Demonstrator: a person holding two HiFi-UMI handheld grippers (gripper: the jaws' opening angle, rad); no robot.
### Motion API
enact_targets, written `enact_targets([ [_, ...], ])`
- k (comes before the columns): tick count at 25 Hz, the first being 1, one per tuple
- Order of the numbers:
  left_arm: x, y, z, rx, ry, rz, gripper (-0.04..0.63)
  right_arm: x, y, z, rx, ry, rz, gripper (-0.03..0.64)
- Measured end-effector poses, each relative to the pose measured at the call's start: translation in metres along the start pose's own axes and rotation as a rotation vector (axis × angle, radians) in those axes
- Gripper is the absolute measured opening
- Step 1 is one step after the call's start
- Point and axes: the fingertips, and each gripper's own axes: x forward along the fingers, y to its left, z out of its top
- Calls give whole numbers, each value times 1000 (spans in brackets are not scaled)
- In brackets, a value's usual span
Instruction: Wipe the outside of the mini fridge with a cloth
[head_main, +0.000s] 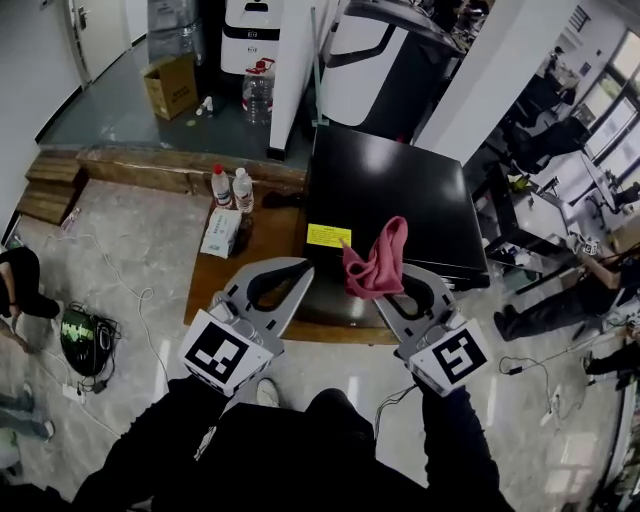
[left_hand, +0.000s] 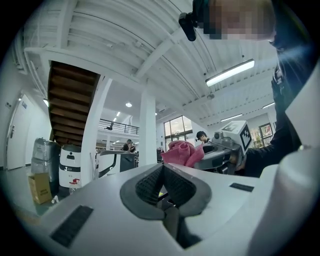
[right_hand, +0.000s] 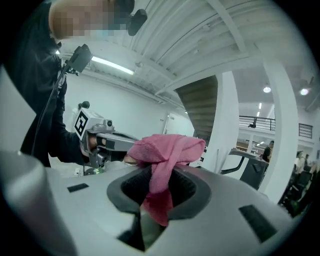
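"So, where's the cloth (head_main: 378, 262)?"

"Bunched in my right gripper (head_main: 400, 290), whose jaws are clamped on one fold. It's at centre frame, over the near edge of the mini fridge (head_main: 390, 190). My left gripper (left_hand: 163, 185) is closed on nothing."

"Risks?"

"The hold is thin. I'd judge that dragging across the black top could tug the cloth free, or let the jaws scrape it."

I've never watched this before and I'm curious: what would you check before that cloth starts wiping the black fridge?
1. Pink cloth held: ok, right gripper shut on it.
2. Left gripper free: ok, jaws together, nothing between.
3. Cloth on mini fridge: not ok, held in the air.
4. Fridge top bare: ok, only a yellow sticker.
5. Bottles out of the way: ok, on the table beside it.
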Motion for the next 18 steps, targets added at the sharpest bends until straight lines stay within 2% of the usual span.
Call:
enact_targets([
  [5, 28, 25, 17, 37, -12, 30, 6, 21, -40, 9, -87, 71, 27, 91],
  [9, 61, 52, 37, 125, -50, 70, 6, 51, -84, 17, -174, 139, 82, 92],
  [14, 108, 94, 50, 162, -48, 157, 6, 103, -144, 24, -317, 190, 173, 92],
  [18, 146, 129, 46, 162, -22, 224, 6, 152, -184, 11, -353, 278, 248, 92],
])
